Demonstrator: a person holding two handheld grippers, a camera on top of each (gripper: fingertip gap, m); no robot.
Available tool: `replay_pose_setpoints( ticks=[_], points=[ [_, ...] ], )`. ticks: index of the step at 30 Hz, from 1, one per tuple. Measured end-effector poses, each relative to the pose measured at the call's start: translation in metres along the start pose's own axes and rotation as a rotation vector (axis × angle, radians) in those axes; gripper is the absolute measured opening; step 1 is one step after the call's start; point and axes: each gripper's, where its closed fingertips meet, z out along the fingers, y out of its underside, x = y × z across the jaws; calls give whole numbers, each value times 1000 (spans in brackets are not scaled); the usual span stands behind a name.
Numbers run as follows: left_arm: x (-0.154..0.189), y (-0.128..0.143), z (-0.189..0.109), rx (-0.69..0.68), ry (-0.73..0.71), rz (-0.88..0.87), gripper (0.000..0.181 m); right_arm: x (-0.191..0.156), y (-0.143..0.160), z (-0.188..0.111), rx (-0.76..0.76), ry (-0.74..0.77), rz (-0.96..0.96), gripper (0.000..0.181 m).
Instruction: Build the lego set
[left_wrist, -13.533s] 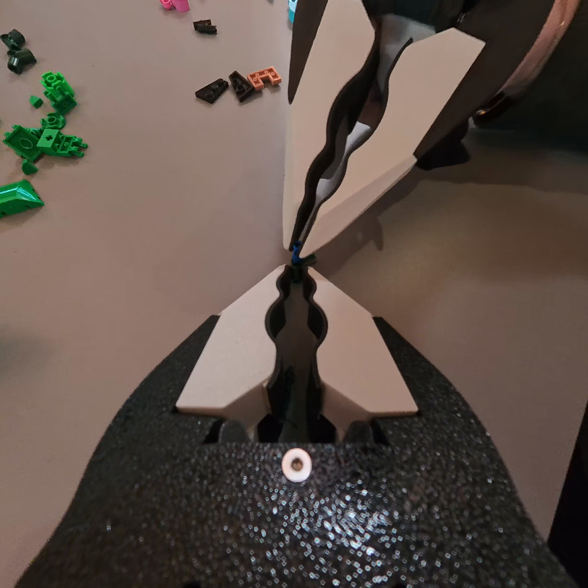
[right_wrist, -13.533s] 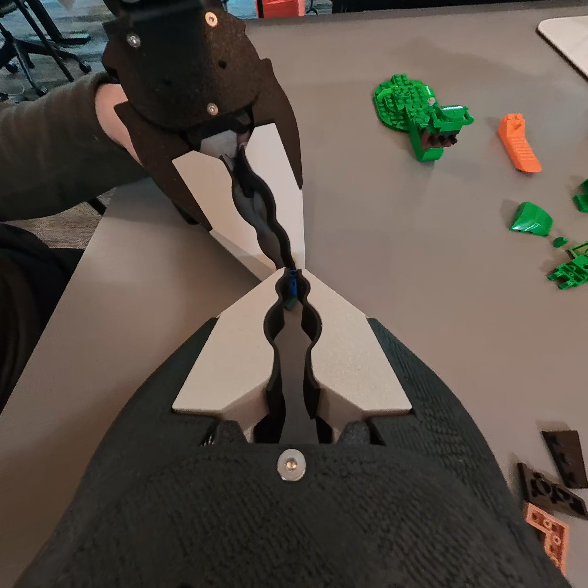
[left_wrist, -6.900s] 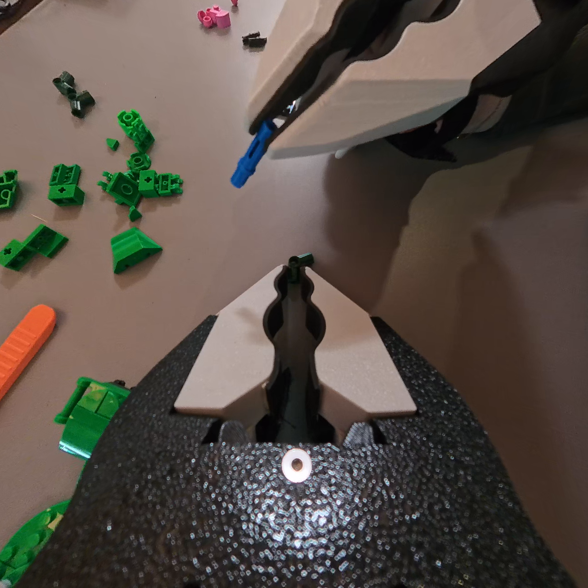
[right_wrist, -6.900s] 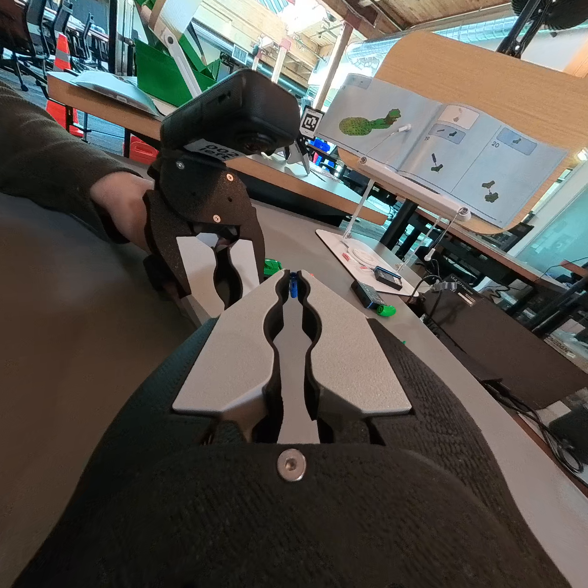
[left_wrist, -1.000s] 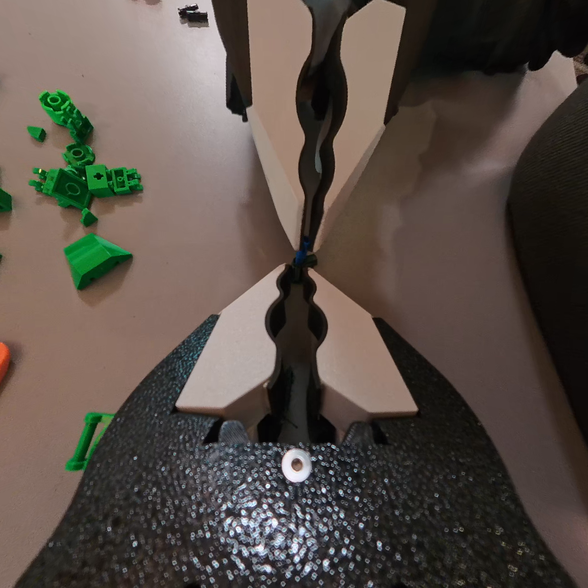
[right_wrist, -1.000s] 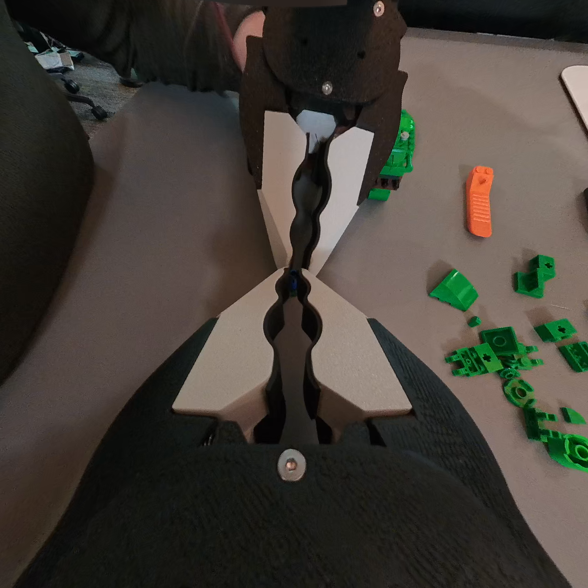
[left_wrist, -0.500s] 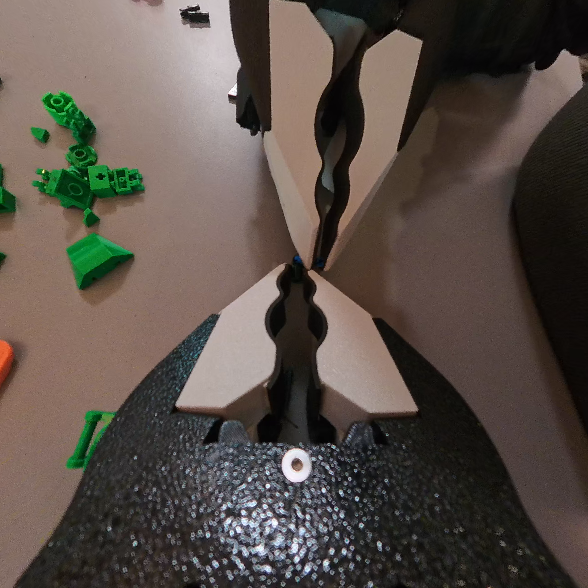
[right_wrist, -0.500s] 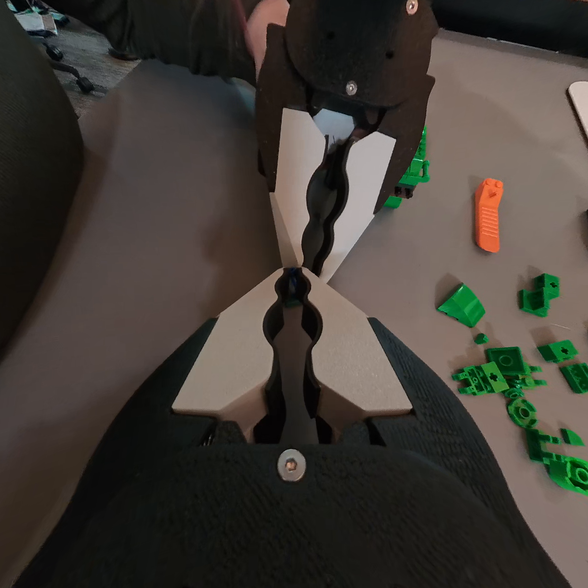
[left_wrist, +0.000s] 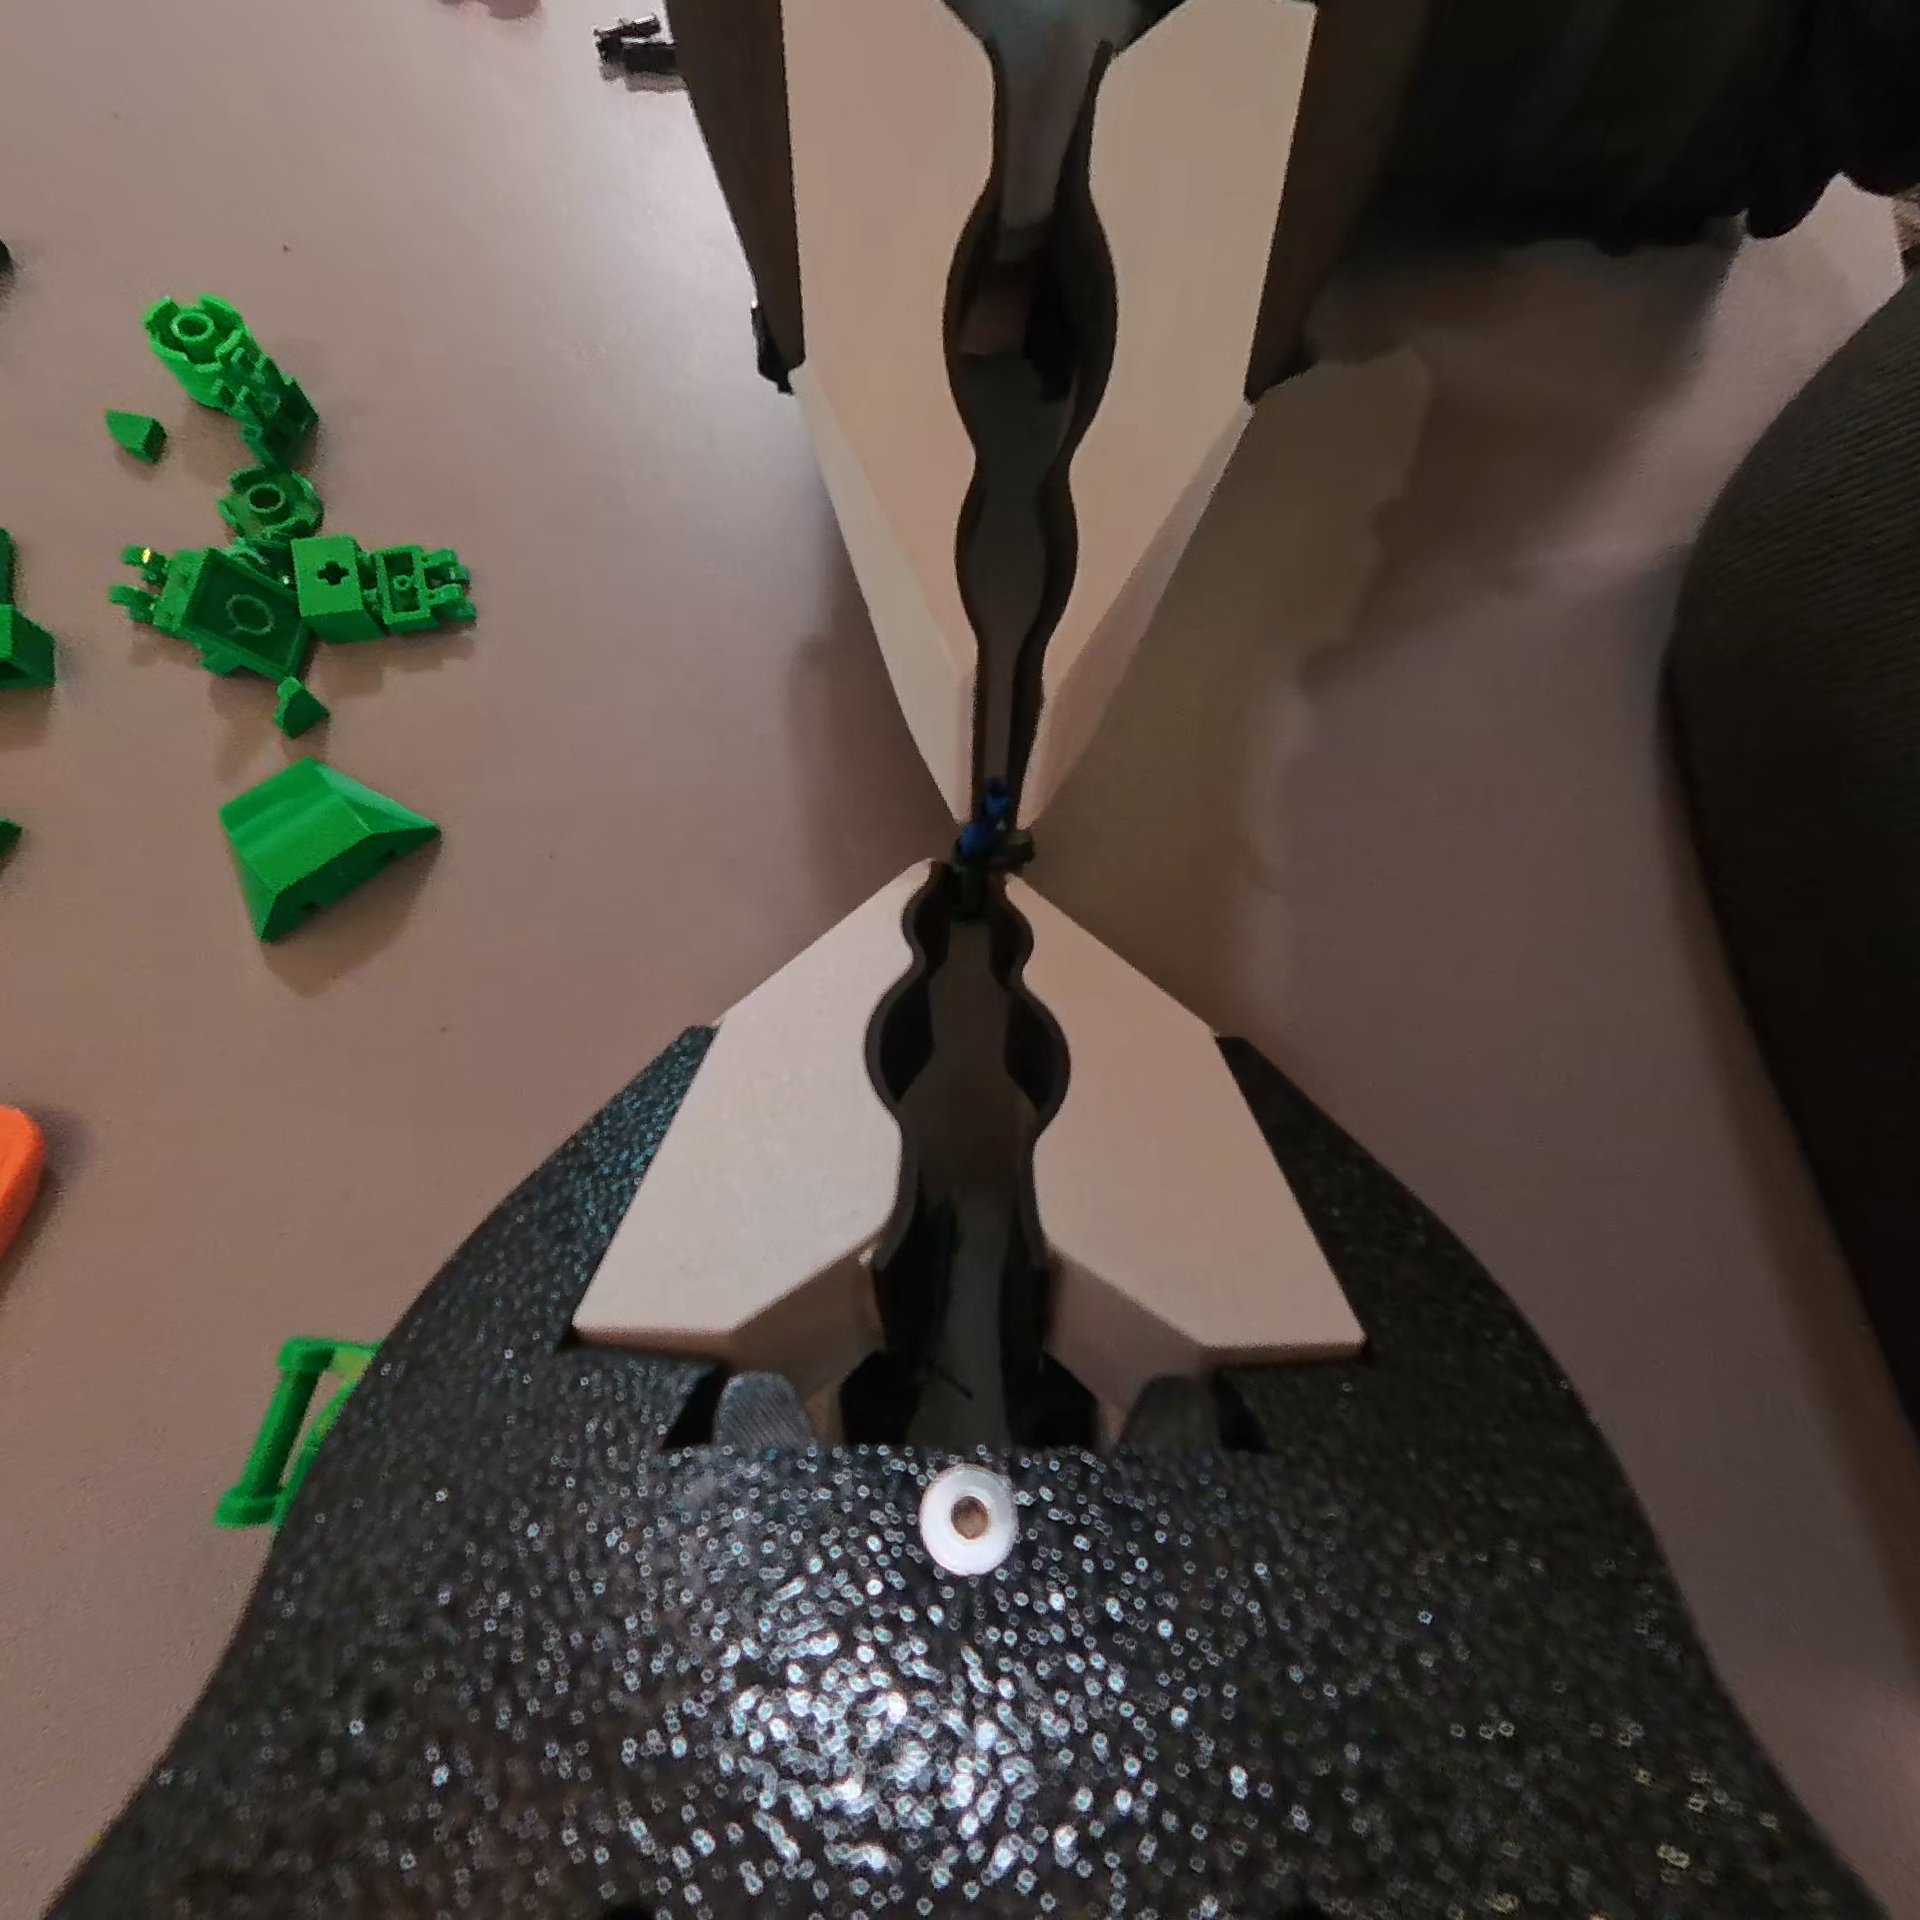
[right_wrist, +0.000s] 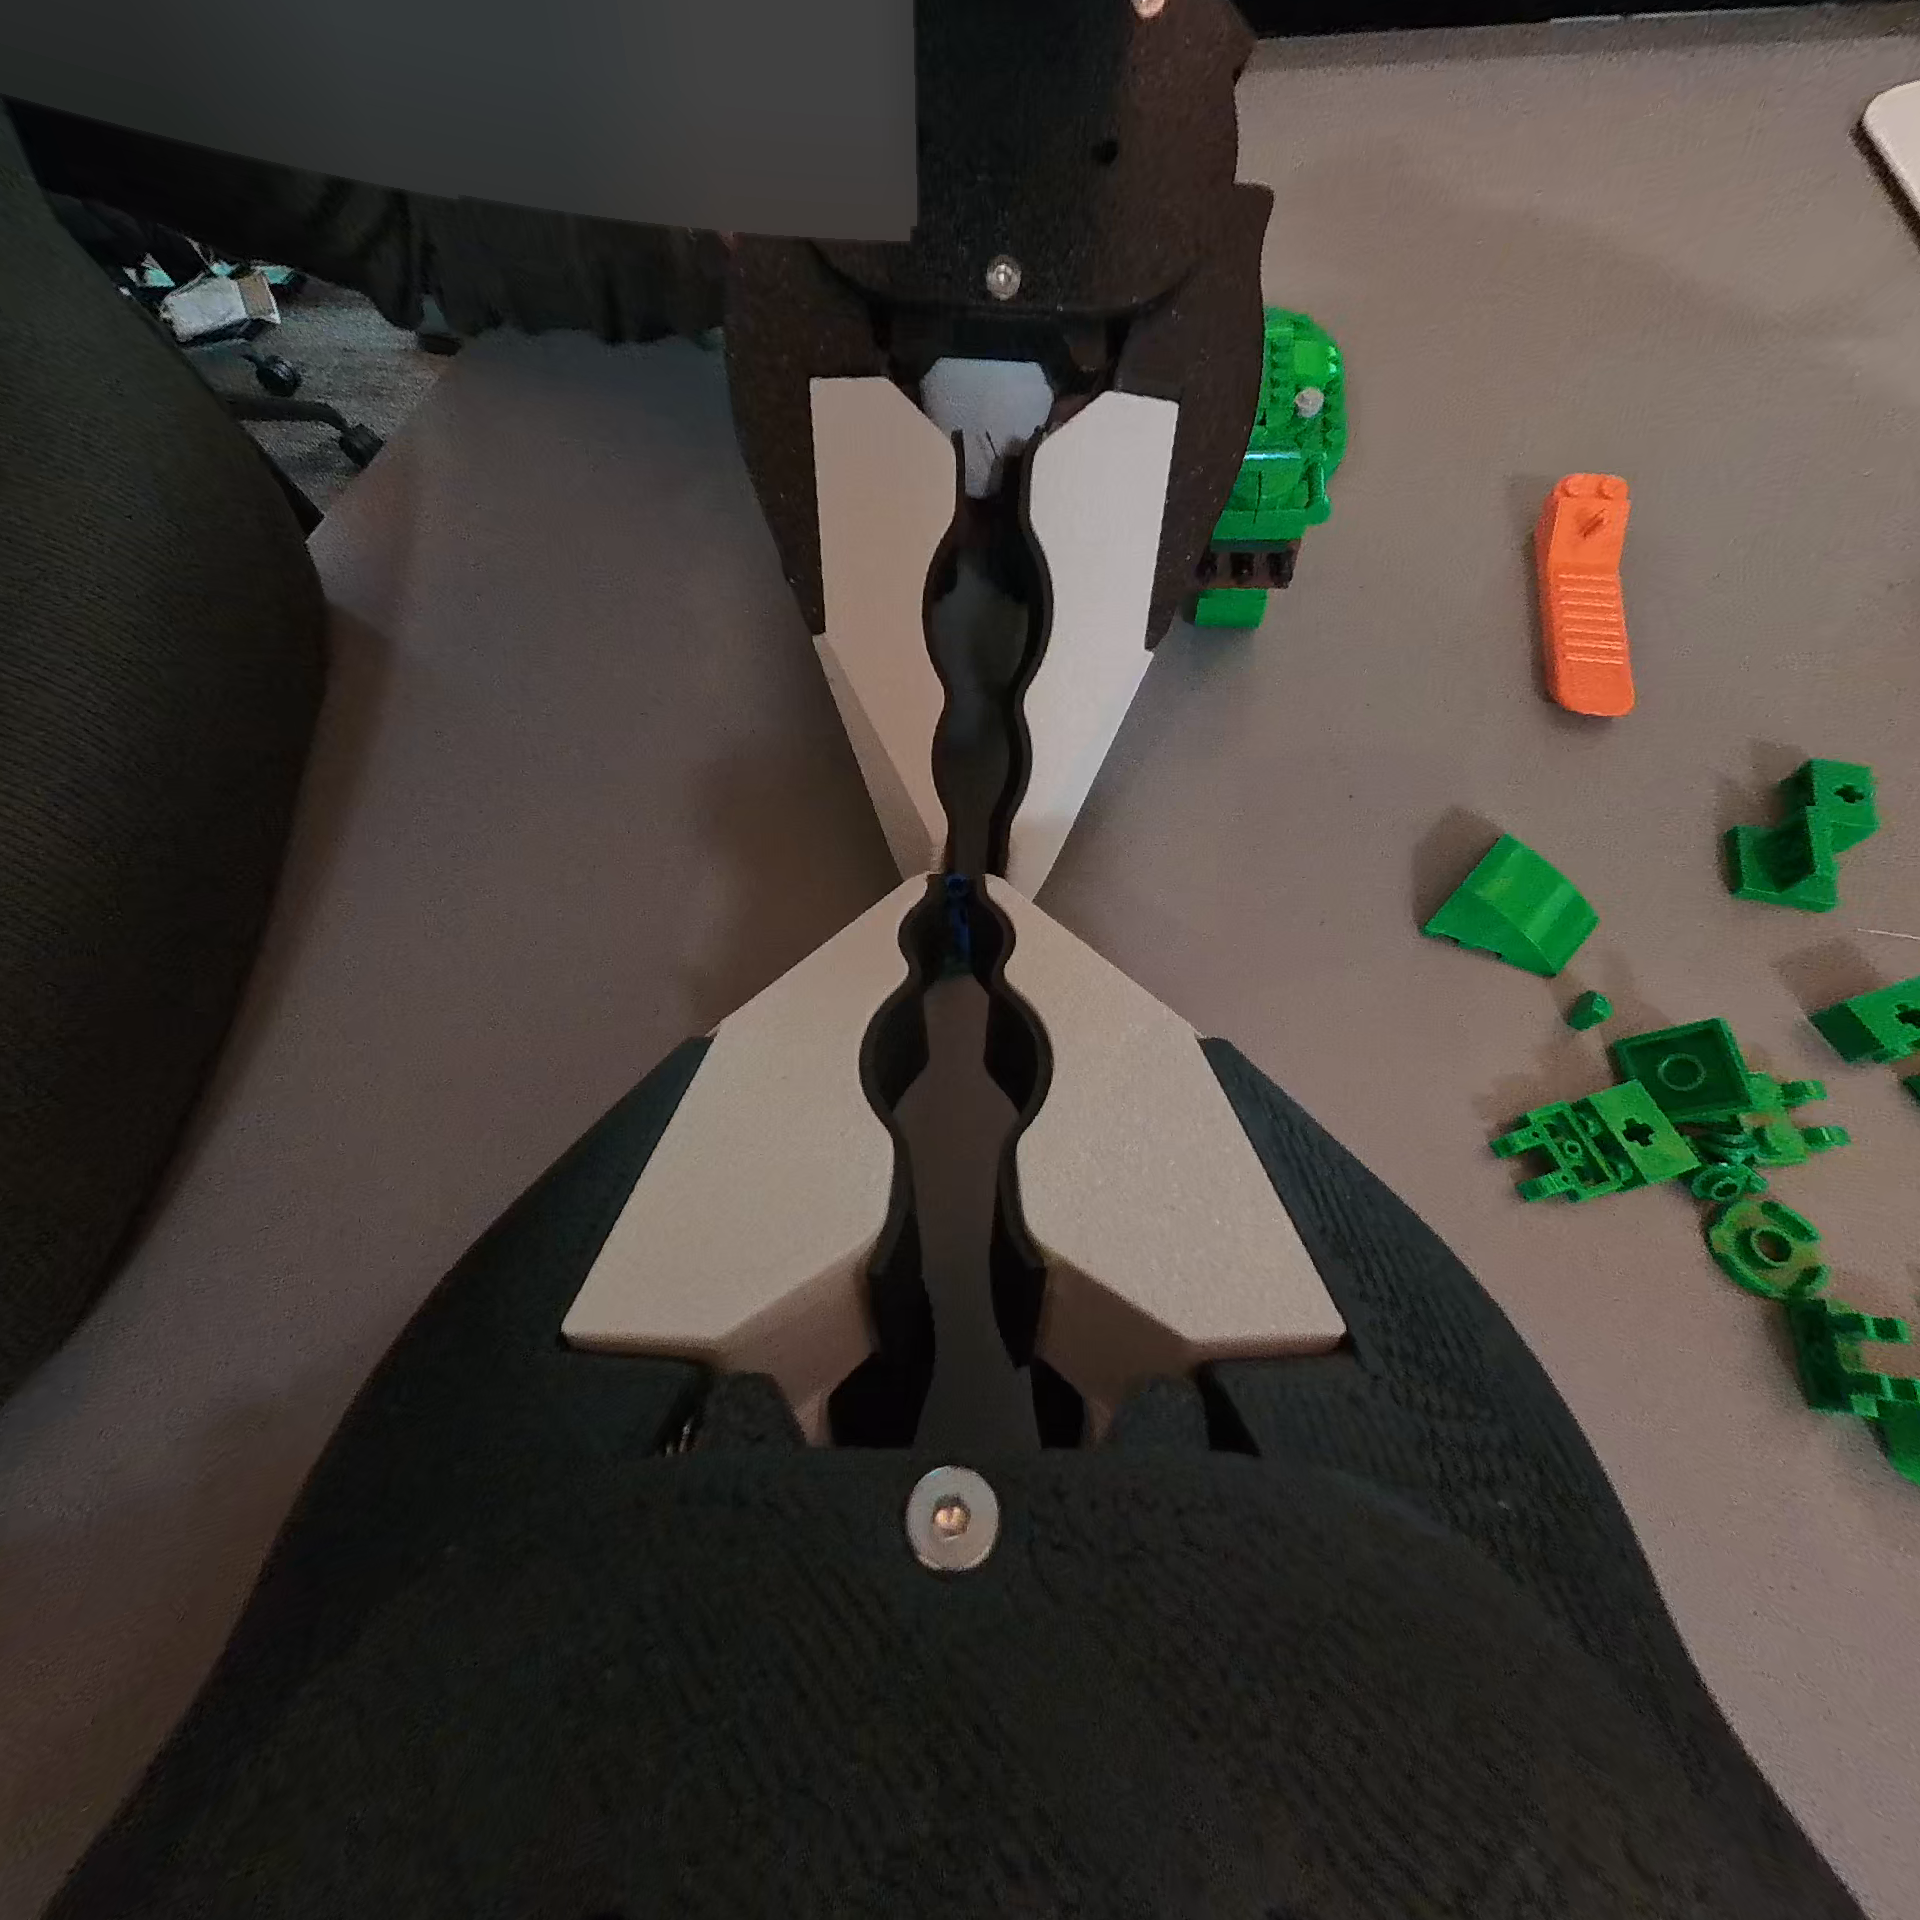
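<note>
left tool (left_wrist: 966, 883) grips dark green piece (left_wrist: 971, 868) | right tool (right_wrist: 956, 894) grips blue pin (right_wrist: 957, 920) | tips touching

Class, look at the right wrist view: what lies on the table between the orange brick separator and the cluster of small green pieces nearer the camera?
In the right wrist view, a green curved slope brick and a tiny green stud piece lie between the orange brick separator and the green cluster.

My left gripper (left_wrist: 971, 878) has a black speckled body. Its fingers (left_wrist: 800, 1122) are beige with wavy black inner edges. At 6 o'clock sits one white screw (left_wrist: 971, 1524).
</note>
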Motion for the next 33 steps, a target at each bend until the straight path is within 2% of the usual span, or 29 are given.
replay_pose_setpoints(
  ticks=[21,23,25,28,30,33],
  points=[
    [1,-1,1,2,0,-3,5,2,6,3,-47,40,-60,3],
    [1,0,1,2,-1,8,5,4,-4,-5,38,40,-40,9],
    [2,0,1,2,-1,22,5,11,-25,-21,213,59,14,13],
    [2,-2,0,28,-6,30,5,22,-36,-34,307,139,15,23],
    [-11,-11,-7,112,-115,53,5,24,-52,-45,365,228,-73,29],
    [-33,-60,-53,417,-469,273,5,23,-88,-79,515,376,-188,35]
  ],
)
